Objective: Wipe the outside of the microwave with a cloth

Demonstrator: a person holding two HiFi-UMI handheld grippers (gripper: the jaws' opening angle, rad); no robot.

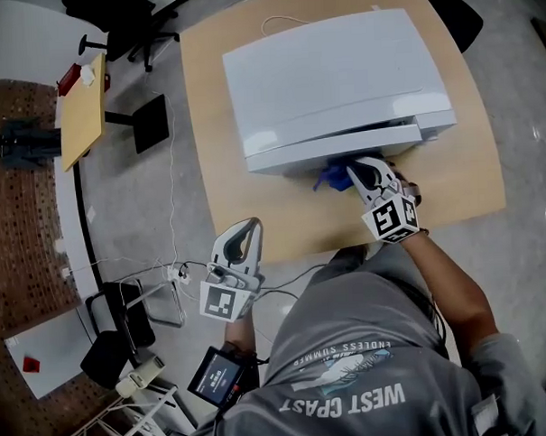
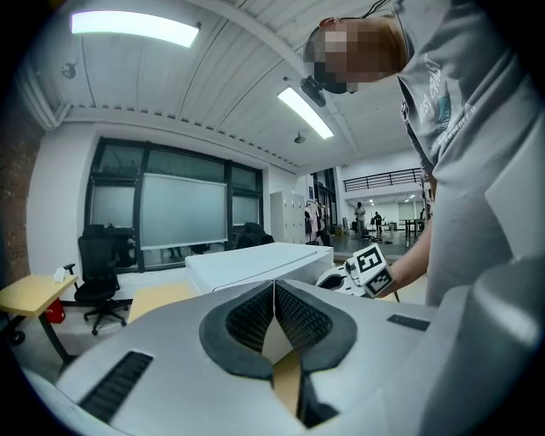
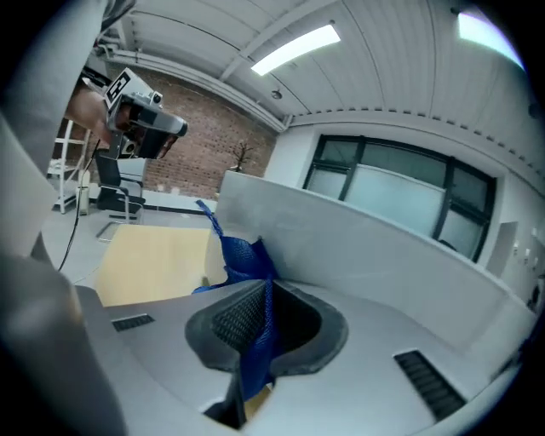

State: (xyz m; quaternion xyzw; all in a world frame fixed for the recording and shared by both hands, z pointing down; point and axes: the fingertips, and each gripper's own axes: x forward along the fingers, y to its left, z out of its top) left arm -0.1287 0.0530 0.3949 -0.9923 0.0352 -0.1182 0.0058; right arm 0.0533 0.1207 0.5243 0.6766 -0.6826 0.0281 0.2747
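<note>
Right gripper (image 3: 266, 289) clamped on blue cloth (image 3: 246, 260)

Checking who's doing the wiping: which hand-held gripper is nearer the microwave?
Right. The right hand-held gripper is at the microwave's front, shut on the blue cloth; the left hand-held gripper is over the table's near edge, apart.

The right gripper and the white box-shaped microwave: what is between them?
A blue mesh cloth, pinched by the right gripper, at the white box-shaped microwave's front; the right gripper view shows it.
</note>
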